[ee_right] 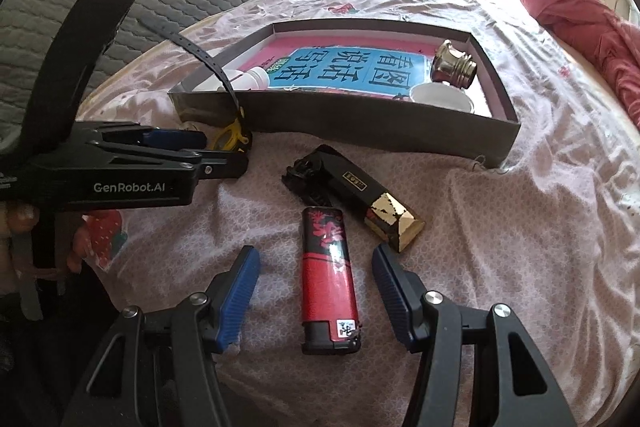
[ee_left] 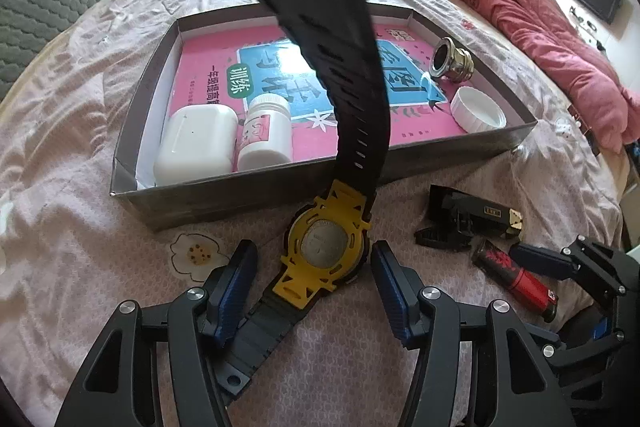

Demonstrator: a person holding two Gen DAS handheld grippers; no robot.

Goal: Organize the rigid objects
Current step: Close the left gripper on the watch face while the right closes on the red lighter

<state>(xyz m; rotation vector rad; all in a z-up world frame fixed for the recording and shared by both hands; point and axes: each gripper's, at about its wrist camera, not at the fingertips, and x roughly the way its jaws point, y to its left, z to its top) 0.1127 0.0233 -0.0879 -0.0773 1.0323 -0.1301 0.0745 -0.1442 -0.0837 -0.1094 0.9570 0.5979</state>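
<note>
Blocking box (ee_left: 132, 187) interior: watch (ee_left: 324, 259) strap, upper end blurred.

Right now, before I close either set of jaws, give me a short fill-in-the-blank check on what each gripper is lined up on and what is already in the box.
1. The left gripper has its jaws open around the yellow and black ____.
2. The right gripper is open with the red and black ____ lying between its jaws.
3. The white earbud case lies inside the ____, next to the white bottle.
4. The black and gold lighter lies on the ____, outside the box.

Missing words: watch; lighter; box; bed
</note>
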